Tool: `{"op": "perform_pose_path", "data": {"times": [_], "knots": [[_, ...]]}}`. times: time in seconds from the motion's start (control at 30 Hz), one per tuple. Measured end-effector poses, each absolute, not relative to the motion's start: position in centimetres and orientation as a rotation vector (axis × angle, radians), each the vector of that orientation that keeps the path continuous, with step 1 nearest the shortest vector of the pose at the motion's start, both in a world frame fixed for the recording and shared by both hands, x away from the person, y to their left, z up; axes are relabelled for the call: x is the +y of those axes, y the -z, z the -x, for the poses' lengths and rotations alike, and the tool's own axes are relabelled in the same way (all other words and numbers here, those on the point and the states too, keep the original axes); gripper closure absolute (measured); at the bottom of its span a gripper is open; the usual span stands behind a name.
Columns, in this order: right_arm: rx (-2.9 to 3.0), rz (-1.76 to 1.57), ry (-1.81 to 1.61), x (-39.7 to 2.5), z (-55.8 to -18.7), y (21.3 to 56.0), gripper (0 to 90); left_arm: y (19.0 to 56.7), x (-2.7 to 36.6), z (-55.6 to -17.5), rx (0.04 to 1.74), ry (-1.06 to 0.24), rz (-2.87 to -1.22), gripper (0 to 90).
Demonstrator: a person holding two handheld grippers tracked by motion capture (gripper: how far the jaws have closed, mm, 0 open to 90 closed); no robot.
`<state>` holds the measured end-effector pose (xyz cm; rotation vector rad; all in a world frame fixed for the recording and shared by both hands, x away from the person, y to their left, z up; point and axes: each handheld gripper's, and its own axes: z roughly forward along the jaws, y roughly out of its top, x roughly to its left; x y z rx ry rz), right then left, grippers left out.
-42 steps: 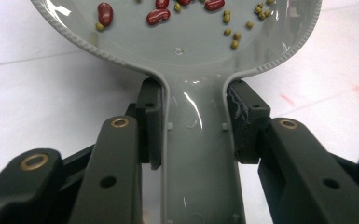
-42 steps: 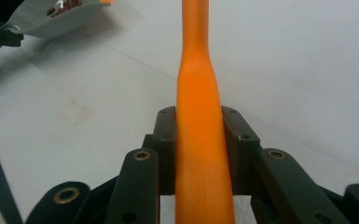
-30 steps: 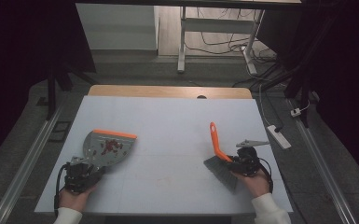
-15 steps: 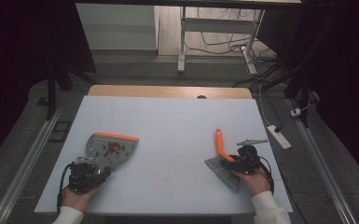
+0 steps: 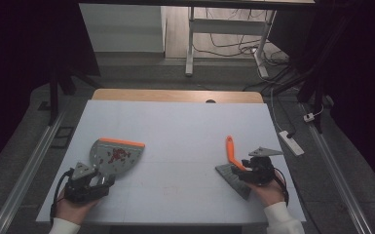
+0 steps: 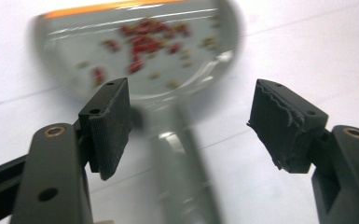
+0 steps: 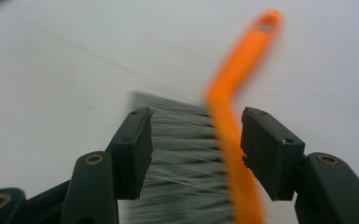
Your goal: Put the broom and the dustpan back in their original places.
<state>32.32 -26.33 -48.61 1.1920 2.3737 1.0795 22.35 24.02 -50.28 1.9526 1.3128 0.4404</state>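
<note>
Left gripper [image 6: 191, 126] agape astride dustpan [image 6: 140, 51] handle, right gripper [image 7: 196, 149] agape around brush [image 7: 233, 116]; crumbs distinct close-up.

dustpans: one [image 5: 116, 155] is counted, grey with an orange front edge.
brushes: one [image 5: 234, 165] is counted, with an orange handle and grey bristles.
grippers: two are counted, the left gripper [image 5: 108, 181] and the right gripper [image 5: 242, 171].
hands: two are seen, the left hand [image 5: 72, 204] and the right hand [image 5: 269, 191].
tables: one [image 5: 185, 126] is counted.
crumbs in the dustpan: many red and pale bits [image 6: 144, 44] are seen, too blurred to be counted.
</note>
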Motion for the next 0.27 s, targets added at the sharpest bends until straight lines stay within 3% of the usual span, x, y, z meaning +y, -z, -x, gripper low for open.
{"op": "perform_pose_path", "data": {"times": [0.27], "knots": [[2.445, -1.036, -1.191, -25.2, -31.0, 48.6, 43.5, 50.4, 23.5, -23.1, 1.221, -0.366, -1.996, 33.0]]}}
